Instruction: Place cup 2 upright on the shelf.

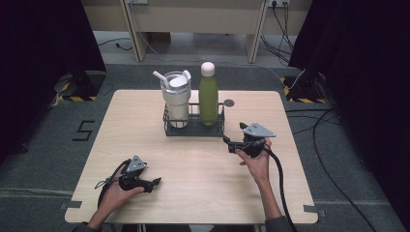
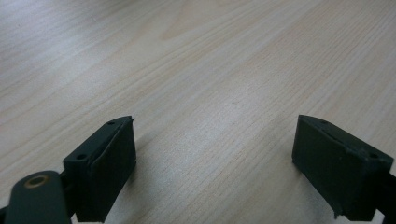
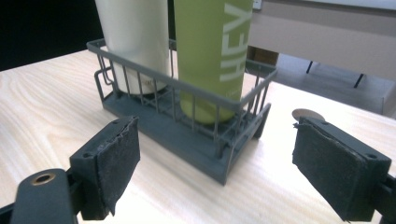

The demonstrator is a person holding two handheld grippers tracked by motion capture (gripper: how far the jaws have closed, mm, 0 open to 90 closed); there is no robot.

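While both hand-held black two-jaw grippers stood with jaws wide apart and empty, the left gripper [image 1: 155, 182] lay nearest on the pale wooden table [image 1: 145, 125], well short of the one dark wire basket [image 1: 193, 128]; the right gripper [image 1: 227, 141] hovered just beside it. Within it stood one cream tumbler [image 1: 175, 99] and one green metal bottle [image 1: 209, 96]; grey floor and black curtains lay beyond.

Black left claw [image 1: 155, 182], right claw [image 1: 226, 140]: grey triangular top plates, black cables, brass rivet; grey sleeves.
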